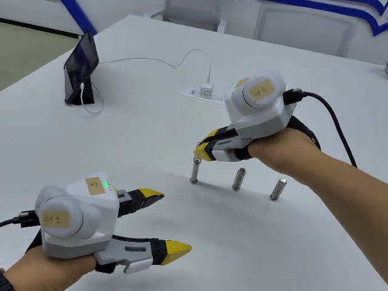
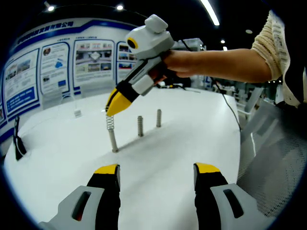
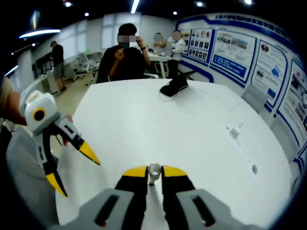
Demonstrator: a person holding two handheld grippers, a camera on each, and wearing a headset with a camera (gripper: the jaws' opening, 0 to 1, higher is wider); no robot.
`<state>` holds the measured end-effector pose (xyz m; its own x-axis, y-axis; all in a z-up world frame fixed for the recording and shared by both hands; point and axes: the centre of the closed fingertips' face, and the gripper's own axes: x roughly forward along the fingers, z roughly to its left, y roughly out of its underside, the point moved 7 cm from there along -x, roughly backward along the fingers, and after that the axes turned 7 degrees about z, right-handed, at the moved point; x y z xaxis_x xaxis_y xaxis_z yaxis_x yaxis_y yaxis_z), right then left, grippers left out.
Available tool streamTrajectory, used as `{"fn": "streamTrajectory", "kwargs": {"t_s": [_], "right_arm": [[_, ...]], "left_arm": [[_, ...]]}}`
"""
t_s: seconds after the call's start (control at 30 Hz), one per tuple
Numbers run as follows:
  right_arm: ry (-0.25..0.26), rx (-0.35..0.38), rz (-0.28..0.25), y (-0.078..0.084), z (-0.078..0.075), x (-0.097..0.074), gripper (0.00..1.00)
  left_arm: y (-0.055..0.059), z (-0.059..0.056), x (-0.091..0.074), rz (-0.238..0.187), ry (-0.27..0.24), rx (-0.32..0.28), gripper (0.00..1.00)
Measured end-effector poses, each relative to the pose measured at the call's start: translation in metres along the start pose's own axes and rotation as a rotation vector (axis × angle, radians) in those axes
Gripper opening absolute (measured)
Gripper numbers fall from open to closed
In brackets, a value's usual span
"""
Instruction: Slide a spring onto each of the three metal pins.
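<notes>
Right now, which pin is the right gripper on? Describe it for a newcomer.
Three pins stand in a row on the table. It is the end pin under the right gripper. Its spring sits high, leaving bare shaft; the other two pins are fully covered.

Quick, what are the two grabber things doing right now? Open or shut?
Left gripper: open, holding nothing.
Right gripper: closed on a spring at the top of a pin.
</notes>
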<state>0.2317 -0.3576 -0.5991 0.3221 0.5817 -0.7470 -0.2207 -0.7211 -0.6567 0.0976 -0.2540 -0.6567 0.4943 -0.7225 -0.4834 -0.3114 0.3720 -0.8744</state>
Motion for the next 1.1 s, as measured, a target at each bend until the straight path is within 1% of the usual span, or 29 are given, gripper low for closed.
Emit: {"fn": "streamTrajectory", "kwargs": {"t_s": [0.27, 0.37, 0.53, 0.83, 1.1], "right_arm": [[-0.010, 0.013, 0.008, 0.004, 0.002, 0.005, 0.12], [-0.013, 0.018, 0.012, 0.007, -0.001, 0.011, 0.12], [-0.017, 0.034, 0.019, 0.014, 0.000, 0.018, 0.12], [-0.005, 0.041, 0.030, 0.022, 0.001, 0.027, 0.12], [0.000, 0.040, 0.053, 0.029, 0.002, 0.034, 0.12]], "left_arm": [[0.000, 0.000, 0.000, 0.003, 0.001, -0.005, 0.62], [0.001, 0.000, 0.000, 0.005, 0.001, -0.006, 0.62], [0.003, 0.000, 0.001, 0.007, 0.002, -0.011, 0.62], [0.004, 0.002, 0.002, 0.011, 0.004, -0.017, 0.62], [0.005, 0.001, 0.004, 0.016, 0.008, -0.020, 0.61]]}}
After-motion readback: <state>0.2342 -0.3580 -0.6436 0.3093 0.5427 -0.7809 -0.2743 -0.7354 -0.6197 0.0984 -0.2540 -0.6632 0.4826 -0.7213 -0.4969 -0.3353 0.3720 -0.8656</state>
